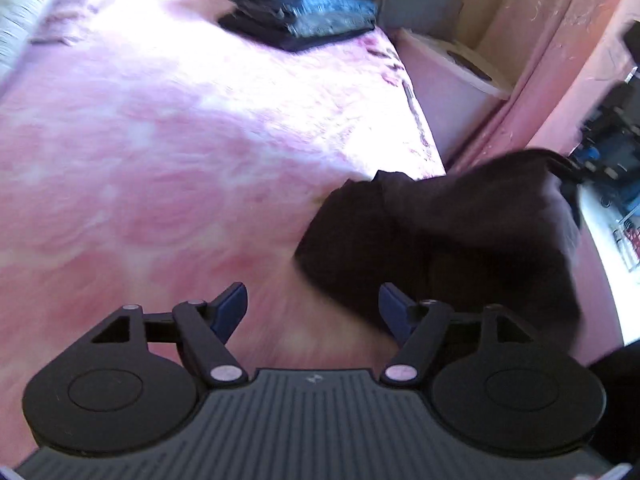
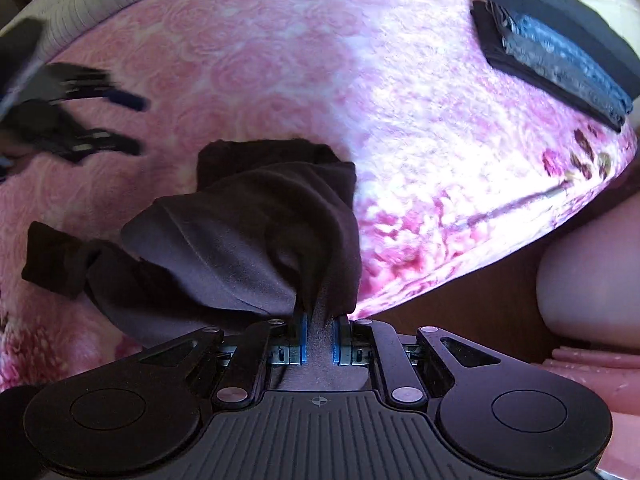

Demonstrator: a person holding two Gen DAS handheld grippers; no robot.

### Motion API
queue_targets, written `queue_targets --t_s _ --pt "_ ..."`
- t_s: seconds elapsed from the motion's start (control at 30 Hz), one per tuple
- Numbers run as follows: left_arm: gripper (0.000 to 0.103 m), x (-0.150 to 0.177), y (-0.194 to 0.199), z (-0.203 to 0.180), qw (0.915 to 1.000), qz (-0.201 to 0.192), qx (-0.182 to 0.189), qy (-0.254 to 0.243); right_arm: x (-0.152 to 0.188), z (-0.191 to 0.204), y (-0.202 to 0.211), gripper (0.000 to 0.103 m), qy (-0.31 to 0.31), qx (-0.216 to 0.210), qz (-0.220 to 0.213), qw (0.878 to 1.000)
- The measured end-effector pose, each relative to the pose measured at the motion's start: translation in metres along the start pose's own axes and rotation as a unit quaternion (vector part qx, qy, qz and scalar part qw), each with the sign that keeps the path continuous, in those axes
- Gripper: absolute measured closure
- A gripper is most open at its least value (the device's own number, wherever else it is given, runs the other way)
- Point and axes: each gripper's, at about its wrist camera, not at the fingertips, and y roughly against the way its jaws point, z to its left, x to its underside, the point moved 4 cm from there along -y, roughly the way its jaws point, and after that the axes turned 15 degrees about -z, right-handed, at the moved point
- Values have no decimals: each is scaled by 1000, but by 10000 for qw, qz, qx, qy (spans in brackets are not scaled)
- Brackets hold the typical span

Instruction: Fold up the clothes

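Note:
A dark brown garment [image 2: 240, 232] hangs bunched from my right gripper [image 2: 319, 320], which is shut on a fold of it above the pink bed. In the left wrist view the same garment [image 1: 448, 240] hangs to the right, over the bed's edge. My left gripper [image 1: 312, 304] is open and empty over the pink bedspread [image 1: 160, 140], its right finger close to the garment. It shows blurred at the left of the right wrist view [image 2: 120, 120].
A stack of folded dark and blue clothes [image 1: 308, 8] lies at the bed's far corner; it also shows in the right wrist view [image 2: 560, 52]. A pink box [image 1: 452, 92] and curtains stand beside the bed.

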Motion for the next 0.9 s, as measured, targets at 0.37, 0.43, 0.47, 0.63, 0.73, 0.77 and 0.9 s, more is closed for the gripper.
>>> queue_targets --t_s 0.37,0.43,0.47,0.63,0.73,0.77,0.9 --pt "100 -10 -38 21 9930 968 -346 577 -17 -33 -8 93 31 -564 -80 9984" --pt "101 -16 19 28 9926 634 -792 667 -34 -29 -6 93 225 -816 -215 9962" --pt "101 -17 55 34 9893 459 -1123 808 -45 -27 -5 93 271 -956 -288 9946" --pt "101 -24 250 65 9419 -305 -2983 1515 -115 -4 0 94 483 -1877 -833 9775" --pt "103 -30 335 85 9096 -539 -3777 1648 -184 19 -16 102 384 -2497 -1295 9589" --pt "103 -31 351 94 9023 -593 -3946 1630 -207 27 -22 103 362 -2681 -1446 9518" --pt "102 -23 379 155 8660 -718 -4635 1730 -314 70 -73 102 671 -2764 -1982 9380"
